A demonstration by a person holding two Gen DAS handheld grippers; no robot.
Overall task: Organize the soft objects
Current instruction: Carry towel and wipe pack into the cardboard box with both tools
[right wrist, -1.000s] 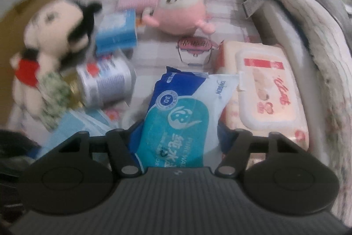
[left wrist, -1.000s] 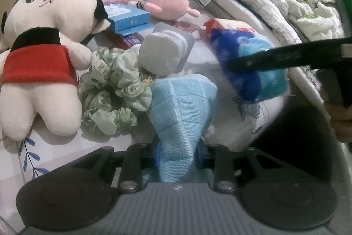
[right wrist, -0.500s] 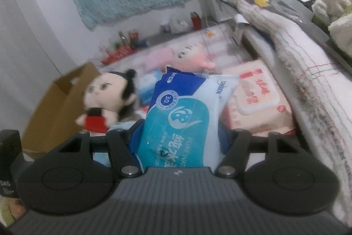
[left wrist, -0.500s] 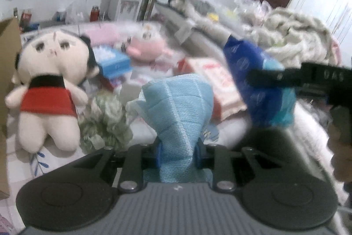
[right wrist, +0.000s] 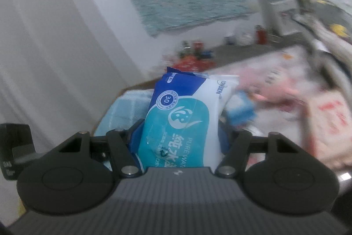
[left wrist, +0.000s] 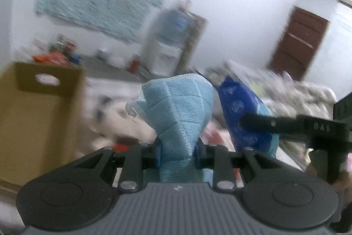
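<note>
Two handheld grippers are each carrying one soft item above a cluttered bed, so the sorting looks to be in its middle stretch. Neither carried item has been put down yet. Blurred soft things still lie on the bed (right wrist: pixel 286 72), among them a pale plush toy (left wrist: pixel 118 118) and a pink-and-white wipes pack (right wrist: pixel 330 124). An open cardboard box (left wrist: pixel 39 116) stands at the left and is probably where things go, though its inside is hidden.

The left gripper (left wrist: pixel 178 154) has its jaws drawn close together, pinching the narrow waist of a light blue cloth (left wrist: pixel 178 111), which fans out upright above them. The right gripper (right wrist: pixel 180 144) has its jaws about halfway apart, clamped on the sides of a blue and teal pack of wet wipes (right wrist: pixel 187 116) that juts forward.
</note>
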